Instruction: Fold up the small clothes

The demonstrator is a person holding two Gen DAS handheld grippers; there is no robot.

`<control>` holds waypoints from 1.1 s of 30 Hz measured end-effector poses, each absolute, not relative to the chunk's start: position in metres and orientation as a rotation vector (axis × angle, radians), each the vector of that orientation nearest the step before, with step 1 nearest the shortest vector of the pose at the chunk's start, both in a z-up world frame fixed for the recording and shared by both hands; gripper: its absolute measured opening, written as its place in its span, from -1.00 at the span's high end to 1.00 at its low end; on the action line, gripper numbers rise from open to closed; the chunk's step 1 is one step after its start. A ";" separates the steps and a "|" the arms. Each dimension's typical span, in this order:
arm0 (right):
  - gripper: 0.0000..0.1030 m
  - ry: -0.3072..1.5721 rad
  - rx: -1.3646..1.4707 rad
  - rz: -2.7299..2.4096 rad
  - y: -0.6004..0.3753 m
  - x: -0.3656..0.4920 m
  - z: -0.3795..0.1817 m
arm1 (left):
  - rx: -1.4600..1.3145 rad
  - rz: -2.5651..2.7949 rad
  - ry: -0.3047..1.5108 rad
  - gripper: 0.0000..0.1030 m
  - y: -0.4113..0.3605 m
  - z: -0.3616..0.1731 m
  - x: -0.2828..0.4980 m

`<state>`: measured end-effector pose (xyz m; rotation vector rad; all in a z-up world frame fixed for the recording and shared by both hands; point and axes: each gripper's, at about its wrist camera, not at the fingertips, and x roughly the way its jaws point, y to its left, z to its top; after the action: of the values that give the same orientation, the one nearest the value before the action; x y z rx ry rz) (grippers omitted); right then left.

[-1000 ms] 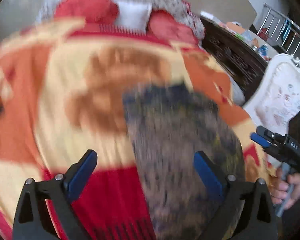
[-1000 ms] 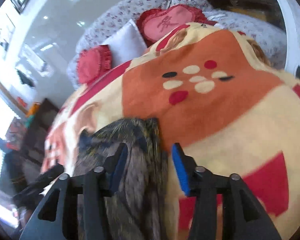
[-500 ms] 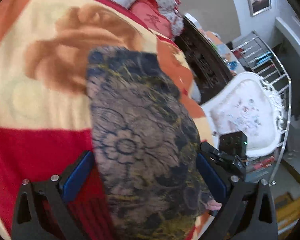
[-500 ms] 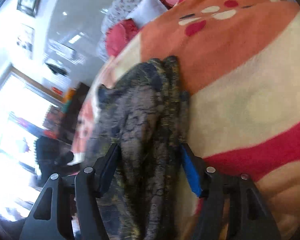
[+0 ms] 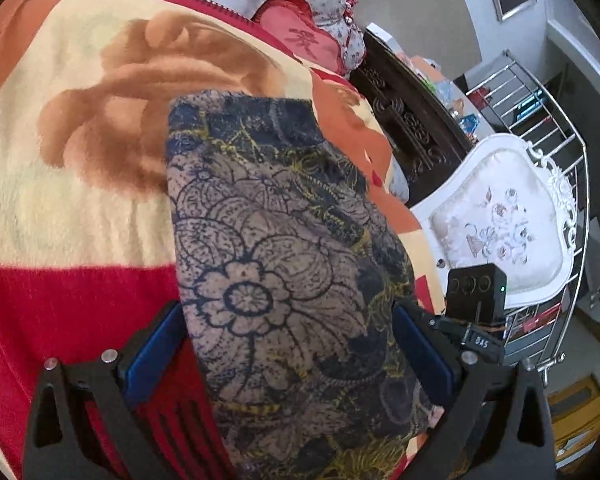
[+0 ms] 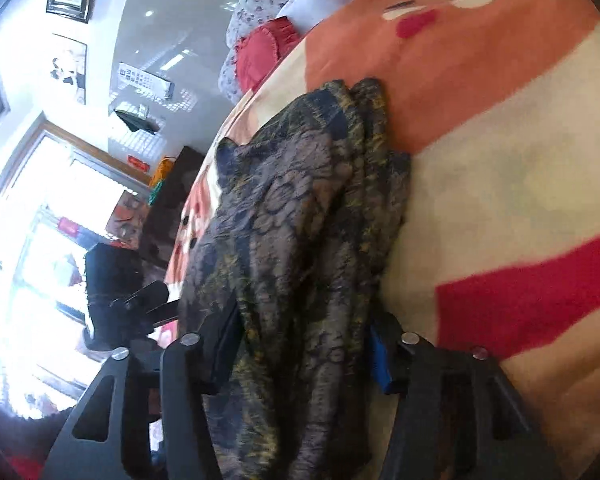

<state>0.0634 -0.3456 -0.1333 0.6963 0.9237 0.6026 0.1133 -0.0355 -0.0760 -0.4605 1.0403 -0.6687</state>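
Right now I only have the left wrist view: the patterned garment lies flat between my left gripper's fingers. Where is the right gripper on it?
Observer: The right gripper straddles the bunched, stacked edge of the patterned garment; its jaws are closing with the cloth between them.
Operator: Is that edge tidy?
Observer: No. From the right wrist view, several layers show as ridges along the side toward the orange patch of the blanket.
Operator: Anything beyond my left gripper that I can't see?
Observer: A bright window lies beyond the bed on that side, with the left gripper dark against it.
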 end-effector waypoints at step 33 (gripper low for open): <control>0.55 0.874 0.455 0.379 -0.181 0.122 -0.025 | -0.364 -0.214 0.817 -0.40 0.146 0.006 0.134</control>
<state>0.1224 -0.1811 -0.0248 0.4547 0.8740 0.3787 0.1340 0.1463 0.0058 -0.3635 0.8170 -0.2143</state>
